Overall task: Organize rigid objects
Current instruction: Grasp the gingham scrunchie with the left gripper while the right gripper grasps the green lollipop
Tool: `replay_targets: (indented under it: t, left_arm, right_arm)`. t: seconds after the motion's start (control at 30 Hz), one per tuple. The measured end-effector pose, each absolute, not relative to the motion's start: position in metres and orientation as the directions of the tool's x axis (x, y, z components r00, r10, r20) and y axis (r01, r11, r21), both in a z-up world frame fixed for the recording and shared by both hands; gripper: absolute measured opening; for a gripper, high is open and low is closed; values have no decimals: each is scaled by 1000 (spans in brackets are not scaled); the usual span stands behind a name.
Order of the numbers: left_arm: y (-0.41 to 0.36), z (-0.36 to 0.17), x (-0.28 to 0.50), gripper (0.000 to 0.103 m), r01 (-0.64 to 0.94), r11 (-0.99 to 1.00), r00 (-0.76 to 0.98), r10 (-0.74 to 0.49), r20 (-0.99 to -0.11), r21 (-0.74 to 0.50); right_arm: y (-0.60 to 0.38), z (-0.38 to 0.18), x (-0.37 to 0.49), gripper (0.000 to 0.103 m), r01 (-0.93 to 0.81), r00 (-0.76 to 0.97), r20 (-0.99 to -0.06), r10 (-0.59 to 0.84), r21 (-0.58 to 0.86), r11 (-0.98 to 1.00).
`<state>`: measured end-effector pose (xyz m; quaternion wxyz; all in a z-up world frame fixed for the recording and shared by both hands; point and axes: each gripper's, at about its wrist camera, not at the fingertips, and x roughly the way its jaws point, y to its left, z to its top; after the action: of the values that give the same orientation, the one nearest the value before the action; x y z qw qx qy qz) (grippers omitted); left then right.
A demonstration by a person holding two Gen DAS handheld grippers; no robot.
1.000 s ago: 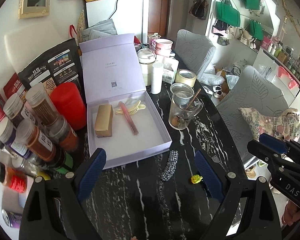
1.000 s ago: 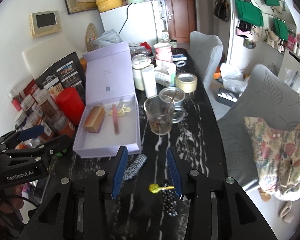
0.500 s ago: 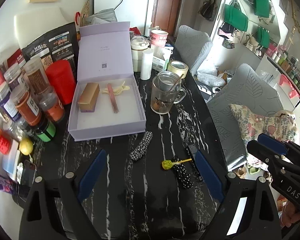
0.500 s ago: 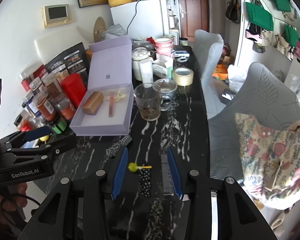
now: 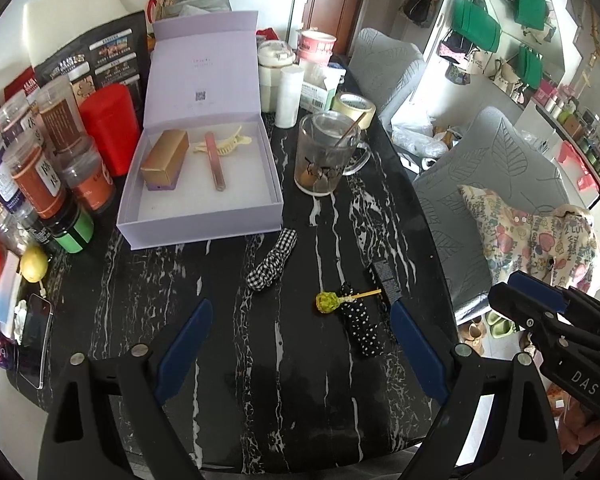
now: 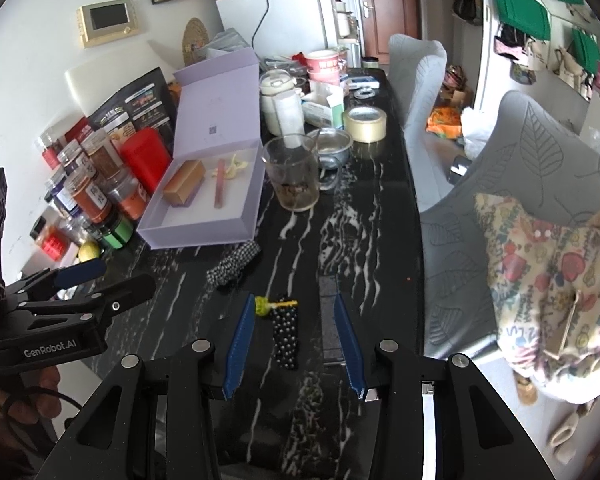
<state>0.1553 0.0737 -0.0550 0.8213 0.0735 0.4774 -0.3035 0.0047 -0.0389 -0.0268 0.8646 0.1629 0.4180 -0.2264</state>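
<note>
An open lilac box [image 5: 204, 204] [image 6: 204, 232] on the black marble table holds a gold block [image 5: 165, 160], a pink stick [image 5: 215, 160] and a cream hair clip [image 5: 228, 144]. In front of it lie a checkered hair tie [image 5: 274, 260] [image 6: 232, 266], a yellow-green pick [image 5: 334, 300] [image 6: 268, 305], a black dotted clip [image 5: 360, 328] [image 6: 285, 336] and a dark flat bar [image 5: 385, 282] [image 6: 329, 320]. My left gripper [image 5: 300, 320] is open and empty above the table's near part. My right gripper [image 6: 294, 312] is open and empty, its jaws either side of the dotted clip.
Jars [image 5: 40, 176], a red tin [image 5: 108, 128] and a phone [image 5: 36, 344] crowd the left edge. A glass mug [image 5: 324, 160] and tape roll [image 5: 354, 106] stand behind. Grey chairs [image 5: 488, 184] line the right side.
Both grippers have pulled back and risen from the box. More of the near table now shows, with the pick, dotted clip and dark bar.
</note>
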Motion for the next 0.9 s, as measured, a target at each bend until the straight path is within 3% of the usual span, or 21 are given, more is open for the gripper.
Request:
replay_targets:
  t: [0.53,0.9]
  left_arm:
    - [92,-112,216,92,529,833,287,-358,-888,-165]
    - [81,-153,250,92,542,825,227,-330,-916,-163]
  right_arm:
    - [-25,-113,64,41,438,504,-863,-41,215,873]
    - [-43,-174,103,41,479,440,-898,11,245,843]
